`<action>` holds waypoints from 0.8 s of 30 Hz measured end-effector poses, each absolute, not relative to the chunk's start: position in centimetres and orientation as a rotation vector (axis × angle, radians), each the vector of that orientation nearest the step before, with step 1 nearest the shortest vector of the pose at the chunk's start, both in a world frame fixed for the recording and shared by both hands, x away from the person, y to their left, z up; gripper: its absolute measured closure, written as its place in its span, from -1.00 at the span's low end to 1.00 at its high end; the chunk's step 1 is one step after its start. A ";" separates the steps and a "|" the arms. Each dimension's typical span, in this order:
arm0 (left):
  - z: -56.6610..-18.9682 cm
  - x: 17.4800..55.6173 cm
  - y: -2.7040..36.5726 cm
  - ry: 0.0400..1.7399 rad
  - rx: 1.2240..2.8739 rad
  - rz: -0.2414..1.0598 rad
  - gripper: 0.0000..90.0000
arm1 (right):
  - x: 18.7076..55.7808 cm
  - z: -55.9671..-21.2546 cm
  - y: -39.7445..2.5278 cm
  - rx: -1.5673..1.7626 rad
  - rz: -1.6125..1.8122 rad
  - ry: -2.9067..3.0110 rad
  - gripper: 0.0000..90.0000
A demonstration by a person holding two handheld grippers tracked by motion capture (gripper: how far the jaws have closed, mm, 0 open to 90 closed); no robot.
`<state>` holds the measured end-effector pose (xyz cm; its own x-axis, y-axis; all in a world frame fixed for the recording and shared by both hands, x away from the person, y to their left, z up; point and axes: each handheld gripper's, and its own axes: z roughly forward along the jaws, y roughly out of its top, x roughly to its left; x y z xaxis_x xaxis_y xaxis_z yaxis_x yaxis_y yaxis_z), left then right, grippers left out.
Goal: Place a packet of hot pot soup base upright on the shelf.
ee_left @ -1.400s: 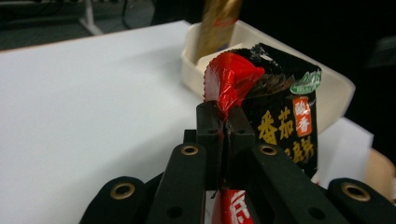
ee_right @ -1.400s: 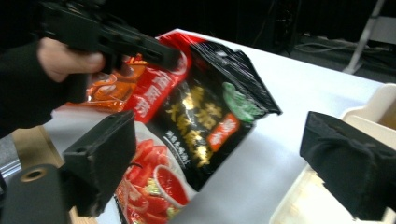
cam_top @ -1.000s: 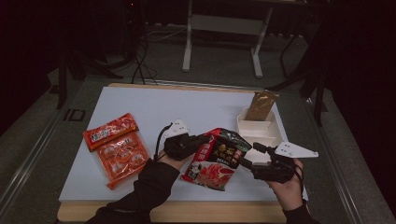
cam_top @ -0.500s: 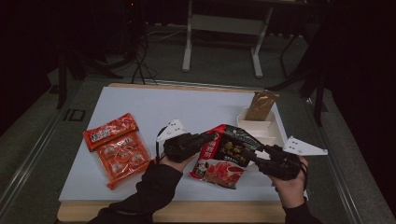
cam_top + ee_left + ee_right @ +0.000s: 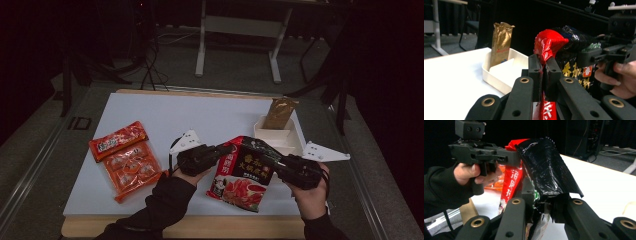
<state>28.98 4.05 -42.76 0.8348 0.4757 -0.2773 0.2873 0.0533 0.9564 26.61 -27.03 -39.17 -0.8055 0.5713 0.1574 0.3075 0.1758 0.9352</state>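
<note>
a white rectangular plastic tray (image 5: 295, 142) sits at the right of the white table (image 5: 200, 117), with a tall gold foil pouch (image 5: 279, 113) standing upright at its far end. two orange snack packets (image 5: 125, 157) lie at the left, touching each other.

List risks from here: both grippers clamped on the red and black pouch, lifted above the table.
1. The left gripper and right gripper each pinch only an edge of the pouch; pulling apart could tear it or slip a jaw off.
2. The white tray with the gold bag sits close behind; a swing could topple the bag.
</note>
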 end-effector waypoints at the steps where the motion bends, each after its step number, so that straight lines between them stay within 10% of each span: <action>1: -42.7 29.1 4.2 0.623 1.547 0.148 0.87 | 26.7 -39.0 -27.0 0.843 1.682 2.227 0.71; 24: -41.4 28.4 6.4 0.608 1.708 0.112 -0.68 | 28.5 -34.9 -28.3 0.722 1.658 2.227 0.71</action>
<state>28.39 6.36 -41.42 0.8561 0.4509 -0.2525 0.3312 -0.1035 0.9379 28.47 -28.26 -34.91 -0.8386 0.5392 0.0769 0.2281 0.2196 0.9485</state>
